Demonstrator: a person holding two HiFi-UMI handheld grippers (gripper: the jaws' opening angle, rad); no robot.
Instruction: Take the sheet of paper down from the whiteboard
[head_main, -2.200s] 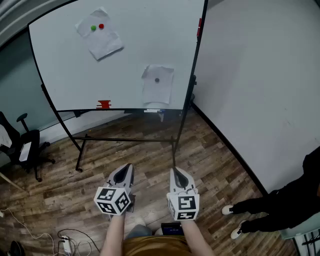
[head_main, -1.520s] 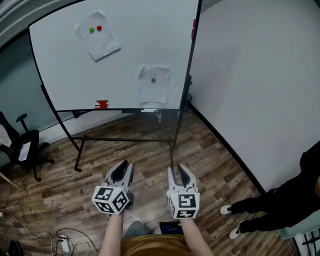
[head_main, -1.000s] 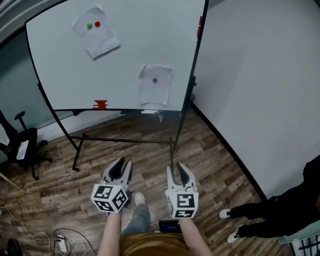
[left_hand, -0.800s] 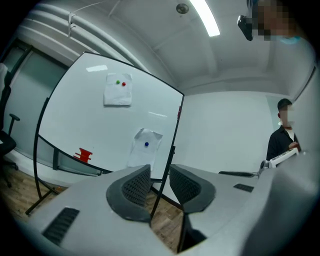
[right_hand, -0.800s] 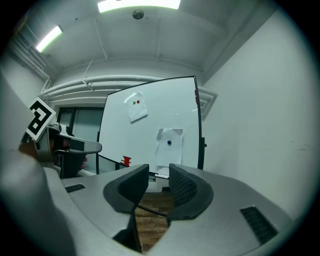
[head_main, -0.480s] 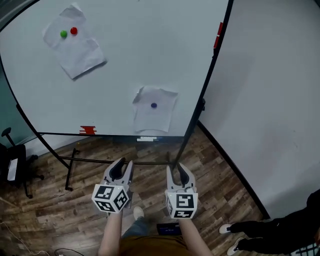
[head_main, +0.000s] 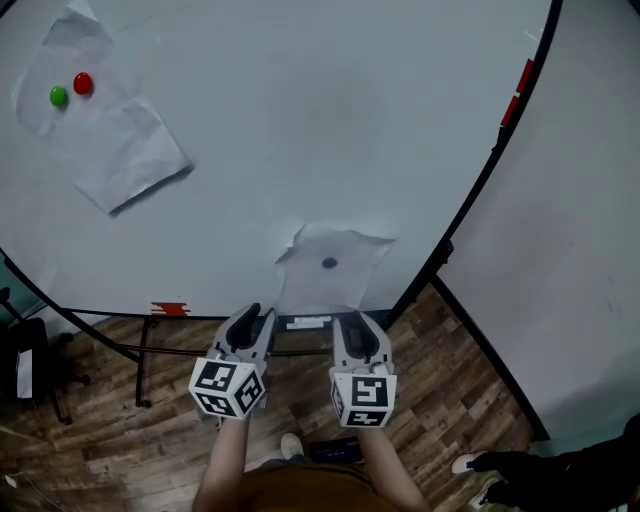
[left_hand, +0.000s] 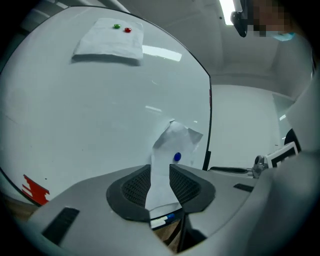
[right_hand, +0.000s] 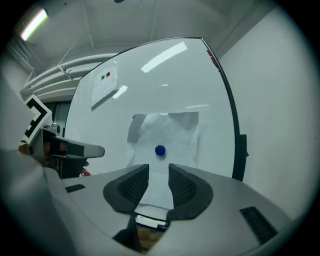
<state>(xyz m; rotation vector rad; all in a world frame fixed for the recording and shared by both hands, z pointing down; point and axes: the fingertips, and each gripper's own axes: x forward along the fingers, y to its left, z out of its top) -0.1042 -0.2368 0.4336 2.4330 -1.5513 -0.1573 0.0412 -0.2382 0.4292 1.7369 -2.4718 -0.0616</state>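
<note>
On the whiteboard (head_main: 300, 130) a crumpled white sheet of paper (head_main: 322, 285) hangs low, pinned by a blue magnet (head_main: 329, 264). My left gripper (head_main: 256, 318) and right gripper (head_main: 358, 322) are held level side by side just short of the sheet's lower edge, both open and empty. The left gripper view shows the sheet (left_hand: 172, 142) and magnet (left_hand: 176, 157) beyond the open left gripper (left_hand: 160, 182). Through the right gripper (right_hand: 159, 185) I see the sheet (right_hand: 167, 131) and magnet (right_hand: 160, 150) straight ahead. A second sheet (head_main: 115, 155) with a green and a red magnet hangs at the upper left.
A red item (head_main: 170, 309) lies on the board's tray at the left. The board's black frame (head_main: 470, 205) runs along a white wall (head_main: 585, 250) on the right. An office chair (head_main: 25, 370) stands at the far left, and a person's shoe (head_main: 468, 464) shows at the lower right.
The whiteboard has grown much larger in view. Both grippers have come forward together to the lower sheet, their jaws as far apart as before.
</note>
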